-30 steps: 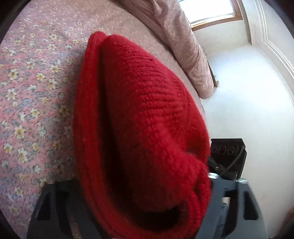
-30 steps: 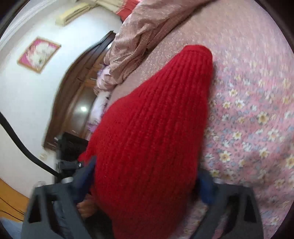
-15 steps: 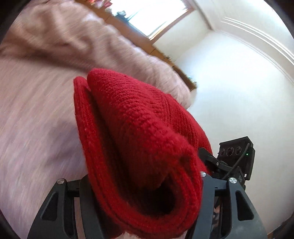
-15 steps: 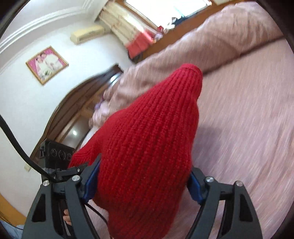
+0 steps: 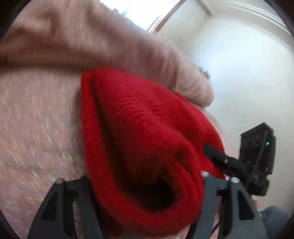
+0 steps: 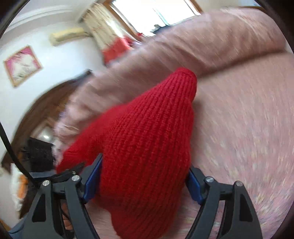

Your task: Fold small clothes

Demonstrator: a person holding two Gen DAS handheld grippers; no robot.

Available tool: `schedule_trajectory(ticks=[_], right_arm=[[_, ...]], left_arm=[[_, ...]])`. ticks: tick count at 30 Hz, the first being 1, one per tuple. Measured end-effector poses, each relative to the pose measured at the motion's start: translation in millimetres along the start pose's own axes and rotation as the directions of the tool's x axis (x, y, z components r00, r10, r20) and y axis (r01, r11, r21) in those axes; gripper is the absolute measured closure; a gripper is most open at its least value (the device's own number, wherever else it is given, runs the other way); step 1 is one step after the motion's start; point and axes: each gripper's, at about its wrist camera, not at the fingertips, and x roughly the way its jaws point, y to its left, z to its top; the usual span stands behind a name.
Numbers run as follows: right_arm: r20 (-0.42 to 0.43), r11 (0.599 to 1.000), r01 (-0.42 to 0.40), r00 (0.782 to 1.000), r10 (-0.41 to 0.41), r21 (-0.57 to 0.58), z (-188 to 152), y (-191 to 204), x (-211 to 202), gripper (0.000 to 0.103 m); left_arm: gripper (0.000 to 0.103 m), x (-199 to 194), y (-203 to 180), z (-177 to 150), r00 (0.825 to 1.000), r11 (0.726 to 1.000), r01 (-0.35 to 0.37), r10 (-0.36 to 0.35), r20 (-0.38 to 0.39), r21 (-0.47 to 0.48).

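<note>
A red knit hat fills the middle of both views and hangs above the pink floral bedspread. My left gripper is shut on its folded open rim, with thick layers bunched between the fingers. My right gripper is shut on the other side of the hat, blue pads pressed against the ribbed knit. The hat's pointed tip sticks forward, away from both cameras. The right gripper's body shows at the right of the left wrist view. Both views are motion-blurred.
A rolled pink quilt lies across the far side of the bed. Beyond it are a window, curtains, a white wall with a framed picture and a dark wooden headboard.
Both grippers have lifted the hat off the bed and tilted up, so the views swung from the floral sheet toward the quilt, window and walls. Both grips held.
</note>
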Motion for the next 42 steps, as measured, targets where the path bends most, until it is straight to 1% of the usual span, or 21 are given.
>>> schedule_trajectory(ticks=[1,2,4,6,9,12,14,15,16,17,20,22,26,29,32,34,36,38,39,41,42], right_arm=[[-0.007,0.998,-0.043,0.999,0.043,0.049,1.2,-8.0,1.5,0.017],[0.023,0.996,-0.071,0.997,0.07,0.052,5.4,-9.4,-3.4,0.016],[0.008,0.997,-0.062,0.998,0.061,0.041,4.5,-9.1,1.3,0.014],[0.006,0.997,-0.067,0.998,0.067,0.046,5.6,-10.7,2.2,0.014],[0.006,0.998,-0.057,0.998,0.057,0.041,4.1,-8.1,2.4,0.014],[0.003,0.996,-0.065,0.998,0.065,0.052,6.2,-8.1,4.8,0.009],[-0.003,0.995,-0.077,0.997,0.078,0.06,4.8,-6.2,5.6,0.006],[-0.004,0.995,-0.077,0.997,0.078,0.057,5.3,-4.8,6.4,0.005],[-0.006,0.996,-0.075,0.997,0.075,0.053,5.6,-3.2,6.6,0.002],[-0.008,0.997,-0.068,0.998,0.069,0.045,5.5,-1.1,7.2,0.0],[-0.006,0.998,-0.057,0.998,0.057,0.04,4.1,-1.4,6.6,0.0],[-0.003,0.997,-0.061,0.998,0.061,0.045,2.5,-2.9,5.6,0.0],[0.01,0.998,-0.041,0.999,0.04,0.045,0.7,-0.9,2.0,0.0],[0.051,0.999,-0.002,0.999,0.0,0.039,-1.8,2.4,-7.6,0.0],[0.066,0.999,0.012,0.998,-0.015,0.04,-2.5,4.2,-11.2,0.0],[0.071,0.999,0.023,0.997,-0.026,0.034,-2.0,6.2,-12.2,0.0],[0.081,0.999,0.045,0.996,-0.047,0.022,-2.3,10.8,-14.0,0.0],[0.103,0.998,0.067,0.992,-0.067,-0.001,-2.8,18.2,-19.1,0.0],[0.118,0.996,0.082,0.99,-0.079,-0.018,-3.8,23.9,-23.2,0.0],[0.141,0.993,0.109,0.985,-0.102,-0.049,-5.0,36.0,-31.0,0.0],[0.158,0.991,0.112,0.982,-0.099,-0.073,-5.9,45.9,-37.8,0.0]], left_arm=[[0.042,-5.8,-0.1,1.5,1.0,1.0,0.022,-0.022,0.021,-0.003],[0.042,-10.3,-2.6,-1.1,0.999,1.0,0.015,-0.015,0.041,0.012],[0.041,-9.1,-4.8,-5.1,1.0,1.0,-0.015,0.015,0.022,0.017],[0.041,-5.8,-4.9,-2.7,0.999,1.0,-0.014,0.014,0.032,0.019],[0.041,-12.0,-3.3,-5.4,0.999,0.999,-0.027,0.027,0.035,0.017],[0.039,-13.6,-1.6,-7.1,0.999,1.0,-0.025,0.025,0.041,0.0],[0.035,-22.0,1.4,-10.6,0.998,0.999,-0.037,0.038,0.046,-0.007],[0.031,-26.7,7.0,-7.2,0.998,0.998,-0.055,0.055,0.044,-0.009],[0.024,-32.2,6.6,-13.2,0.995,0.996,-0.085,0.085,0.045,-0.006],[0.022,-37.6,7.9,-15.6,0.993,0.995,-0.095,0.096,0.065,-0.011],[0.02,-42.9,17.8,-19.8,0.996,0.996,-0.06,0.063,0.061,-0.064],[0.019,-48.0,24.8,-21.5,0.996,0.996,-0.054,0.059,0.063,-0.075],[0.018,-63.0,20.6,-28.3,0.992,0.997,-0.076,0.079,0.1,-0.033],[0.017,-74.9,20.5,-32.4,0.99,0.997,-0.083,0.083,0.114,-0.008],[0.017,-81.1,23.4,-33.0,0.988,0.996,-0.091,0.091,0.124,0.0],[0.017,-74.3,16.6,-25.5,0.986,0.995,-0.099,0.097,0.137,0.007],[0.017,-82.6,13.1,-23.8,0.98,0.993,-0.12,0.115,0.16,0.022],[0.017,-95.6,8.9,-25.0,0.972,0.989,-0.139,0.126,0.198,0.058],[0.017,-99.7,-0.2,-26.3,0.966,0.984,-0.159,0.138,0.22,0.079],[0.017,-118.0,-12.4,-31.8,0.945,0.968,-0.215,0.173,0.279,0.126],[0.017,-125.9,-17.2,-33.9,0.936,0.961,-0.236,0.186,0.298,0.142]])
